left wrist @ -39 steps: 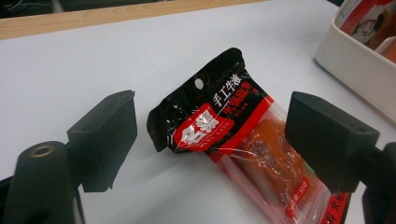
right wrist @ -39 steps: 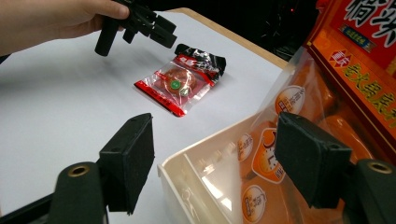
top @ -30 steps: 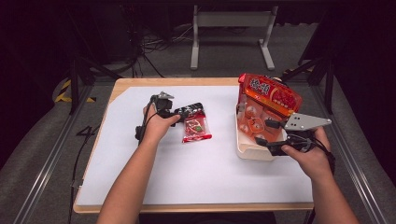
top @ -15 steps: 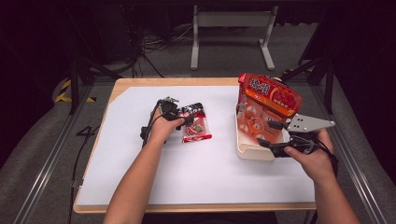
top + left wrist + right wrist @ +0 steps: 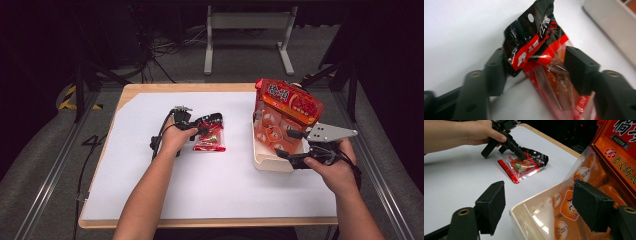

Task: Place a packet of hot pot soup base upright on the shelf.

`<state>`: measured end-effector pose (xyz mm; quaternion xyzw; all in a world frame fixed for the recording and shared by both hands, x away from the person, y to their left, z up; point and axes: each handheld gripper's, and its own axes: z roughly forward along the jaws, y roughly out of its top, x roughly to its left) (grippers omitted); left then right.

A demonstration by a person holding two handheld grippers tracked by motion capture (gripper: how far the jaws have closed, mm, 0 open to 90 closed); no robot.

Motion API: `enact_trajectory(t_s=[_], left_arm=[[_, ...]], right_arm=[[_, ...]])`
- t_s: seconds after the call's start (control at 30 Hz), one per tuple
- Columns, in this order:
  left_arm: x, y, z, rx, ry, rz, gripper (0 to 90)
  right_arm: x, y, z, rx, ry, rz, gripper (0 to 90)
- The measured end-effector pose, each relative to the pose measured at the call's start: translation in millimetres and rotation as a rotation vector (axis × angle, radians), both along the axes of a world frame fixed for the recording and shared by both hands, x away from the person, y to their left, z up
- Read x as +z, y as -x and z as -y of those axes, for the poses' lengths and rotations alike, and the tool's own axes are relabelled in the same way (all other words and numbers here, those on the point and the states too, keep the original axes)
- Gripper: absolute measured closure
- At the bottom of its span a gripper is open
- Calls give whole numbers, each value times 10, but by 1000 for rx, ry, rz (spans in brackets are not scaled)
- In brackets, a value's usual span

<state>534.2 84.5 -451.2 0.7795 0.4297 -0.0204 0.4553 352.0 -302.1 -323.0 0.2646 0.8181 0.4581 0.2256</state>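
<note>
Probably handling as light, soft and crinkly: small red-and-black packet [image 5: 210, 138] lying flat on white sheet [image 5: 150, 190], mid-table, well left of bin [image 5: 272, 164]. Looking slick too — glossy film, clear window, something small and orange inside, so likely sliding or buckling under a pinch rather than resisting. Judging the black sealed header end by the hang hole as the best place to grab: flatter and stiffer film, nothing inside to crush. Avoiding the clear middle.

Left gripper [image 5: 535, 70] straddling exactly that end, packet [image 5: 541, 62] sitting between the jaws. Left jaw touching the black edge and kinking it up slightly; right jaw close against the clear film, contact not certain. Calling it not yet clamped. Jaws just closing, roughly halfway in.

Right gripper [image 5: 537, 206] hovering with jaws wide apart over the bin's near rim [image 5: 524, 207], nothing between them; big orange bag [image 5: 599, 177] standing in the bin just beyond.

Versus a second ago: left gripper sitting lower and tighter onto the packet, jaws narrower. Packet lying on the same spot. Right hand [image 5: 335, 167], bin and orange bag unchanged.
</note>
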Motion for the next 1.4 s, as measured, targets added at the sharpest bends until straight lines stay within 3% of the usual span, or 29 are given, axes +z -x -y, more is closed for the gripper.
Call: enact_trajectory(t_s=[0.07,0.1,0.17,0.47,0.6,0.67,0.73,0.93,1.07,1.1,1.23,1.27,1.33,1.4], left_arm=[[6,6,10,-3,4,3,571],[39,26,46,-17,-18,18,609],[75,45,86,-19,-46,36,651],[202,150,122,-17,-104,99,799],[307,217,66,6,-78,146,823],[340,236,53,6,-75,158,827],[424,293,30,9,-79,196,829],[586,452,6,-1,-33,261,831],[647,538,7,-7,-11,283,831],[693,597,2,-18,-6,313,831],[748,706,3,-26,11,336,831],[764,736,-5,-37,9,349,830],[783,813,-8,-44,31,356,830],[803,872,-17,-61,25,372,830]], right_arm=[[-1,0,-1,0,1,0,274],[-4,-1,0,0,6,1,275],[-5,-4,1,0,7,0,275],[-18,-15,-11,0,19,4,275],[-18,-17,-10,-4,18,4,276],[-17,-16,-9,-4,17,3,277],[-16,-18,-8,-8,16,4,286],[-11,-20,-28,-16,-2,-4,316],[1,-27,-43,-12,-41,-3,350],[7,-30,-44,-6,-60,-5,387],[26,-34,-60,3,-70,-7,413],[39,-37,-78,7,-102,-13,415],[44,-38,-86,7,-115,-16,413],[55,-39,-117,7,-154,-22,411]])
